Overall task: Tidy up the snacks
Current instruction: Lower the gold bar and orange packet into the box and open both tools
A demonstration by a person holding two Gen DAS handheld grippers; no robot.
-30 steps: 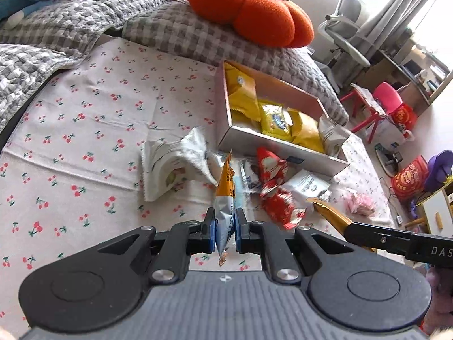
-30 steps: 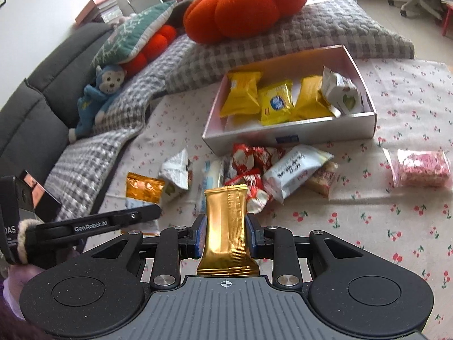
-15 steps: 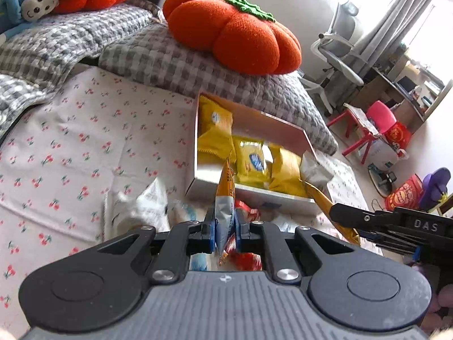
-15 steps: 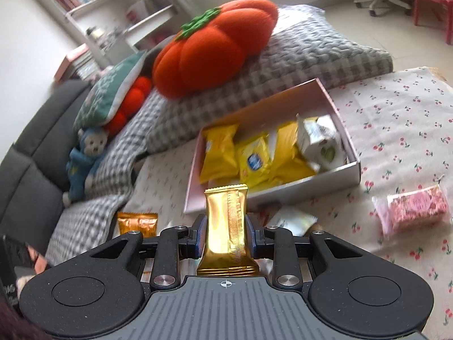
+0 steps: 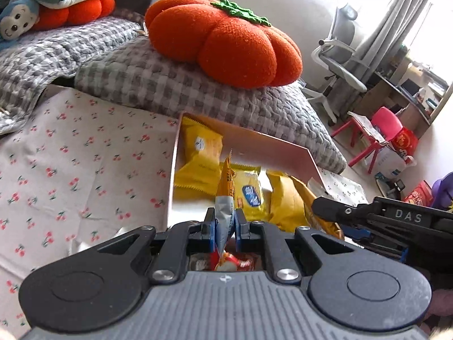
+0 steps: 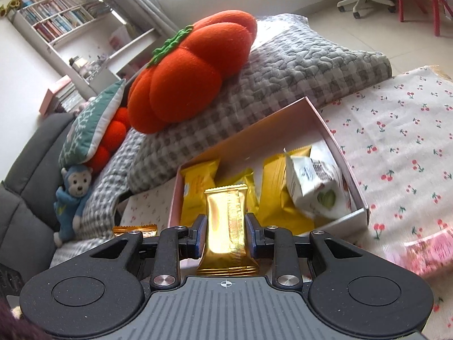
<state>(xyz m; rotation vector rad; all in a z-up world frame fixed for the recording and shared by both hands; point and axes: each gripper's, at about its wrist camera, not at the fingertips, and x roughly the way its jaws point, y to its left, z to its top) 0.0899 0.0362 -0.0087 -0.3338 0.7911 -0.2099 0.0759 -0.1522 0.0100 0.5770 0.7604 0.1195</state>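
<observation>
- Left gripper (image 5: 224,225): pinching an orange-and-silver sachet (image 5: 225,198) edge-on, near the pink box (image 5: 252,141).
- Right gripper (image 6: 226,233): clamping a gold bar wrapper (image 6: 226,226) before the same box.

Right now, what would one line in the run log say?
left fingers: shut on orange-and-silver packet | right fingers: shut on gold bar | pink box: holds yellow packets | stage: carrying both toward box

Both grippers are angled down and forward. Left gripper (image 5: 224,228) has its jaws pinched tight on a thin orange-and-silver snack packet (image 5: 225,198), held edge-on. Right gripper (image 6: 225,236) is clamped on a gold foil snack bar (image 6: 226,221), flat side up.
</observation>
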